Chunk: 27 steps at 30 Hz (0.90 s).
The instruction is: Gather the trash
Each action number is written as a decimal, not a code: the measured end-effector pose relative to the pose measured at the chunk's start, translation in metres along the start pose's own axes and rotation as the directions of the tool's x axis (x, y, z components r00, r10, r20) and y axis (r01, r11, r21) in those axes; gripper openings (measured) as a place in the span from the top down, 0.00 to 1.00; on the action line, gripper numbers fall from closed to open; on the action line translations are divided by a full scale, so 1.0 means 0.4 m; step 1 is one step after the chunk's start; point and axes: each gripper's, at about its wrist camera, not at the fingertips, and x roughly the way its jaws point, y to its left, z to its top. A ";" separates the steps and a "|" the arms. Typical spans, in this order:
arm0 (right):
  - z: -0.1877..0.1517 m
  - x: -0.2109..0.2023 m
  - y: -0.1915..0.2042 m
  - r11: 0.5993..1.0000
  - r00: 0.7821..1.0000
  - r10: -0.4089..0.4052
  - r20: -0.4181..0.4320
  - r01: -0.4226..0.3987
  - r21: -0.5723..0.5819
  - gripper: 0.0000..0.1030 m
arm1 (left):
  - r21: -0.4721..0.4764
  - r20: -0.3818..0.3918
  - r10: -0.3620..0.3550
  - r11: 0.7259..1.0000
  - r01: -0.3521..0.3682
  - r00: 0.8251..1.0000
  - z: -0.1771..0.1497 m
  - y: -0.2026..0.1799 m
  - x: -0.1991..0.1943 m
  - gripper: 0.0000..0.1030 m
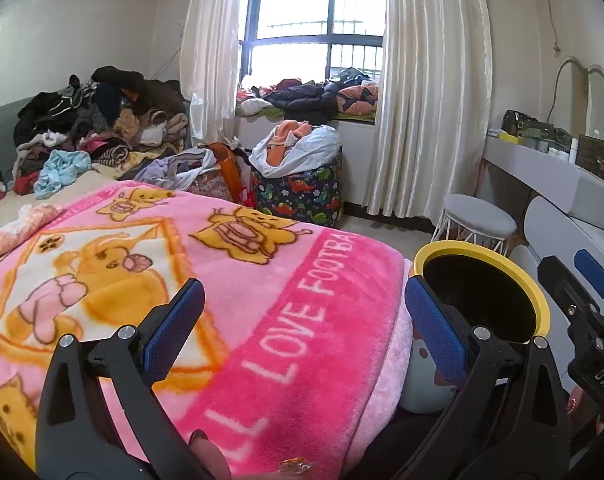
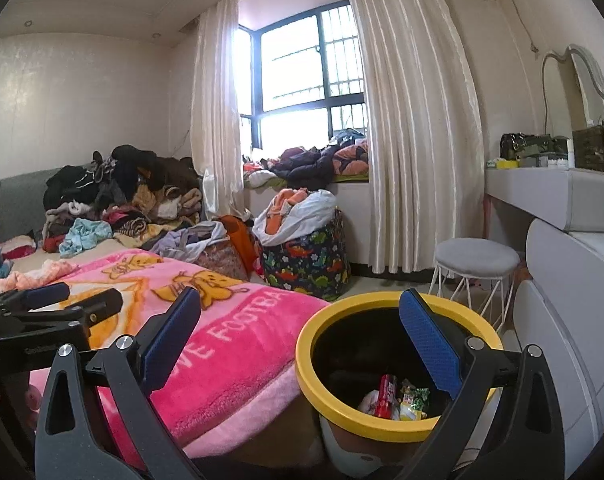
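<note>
Tools apart and empty: we are holding the left tool (image 1: 302,332) over the "LOVE FOOTBA" blanket (image 1: 262,300), the right tool (image 2: 302,340) over the yellow-rimmed bin (image 2: 305,364) containing wrappers (image 2: 397,400).

Daylight floods through the window (image 1: 313,20), blown out white; fisheye bends the edges, corners vignette black.

Home bedroom: bed with pink blanket (image 1: 262,300), clothes pile (image 1: 102,120), curtained window (image 1: 313,20), vanity mirror (image 2: 573,84).
</note>
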 end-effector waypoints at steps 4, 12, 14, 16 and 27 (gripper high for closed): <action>-0.005 0.002 -0.011 1.000 1.000 -0.006 0.002 0.006 0.009 0.06 | -0.001 -0.001 -0.004 1.000 0.004 1.000 0.000 -0.004 -0.002 0.11; -0.007 0.003 -0.013 1.000 1.000 -0.013 -0.002 0.013 0.015 0.06 | 0.000 -0.002 -0.001 1.000 0.001 1.000 0.000 -0.006 -0.002 0.11; -0.008 0.003 -0.014 1.000 1.000 -0.013 -0.002 0.013 0.015 0.06 | -0.001 0.001 -0.003 1.000 0.003 1.000 0.000 -0.005 -0.002 0.11; -0.009 0.002 -0.014 1.000 1.000 -0.013 0.000 0.013 0.015 0.06 | -0.001 0.000 -0.003 1.000 0.003 1.000 0.000 -0.005 -0.001 0.11; -0.010 0.001 -0.014 1.000 1.000 -0.016 -0.001 0.016 0.016 0.06 | 0.001 0.001 -0.002 1.000 0.002 1.000 -0.001 -0.012 -0.003 0.11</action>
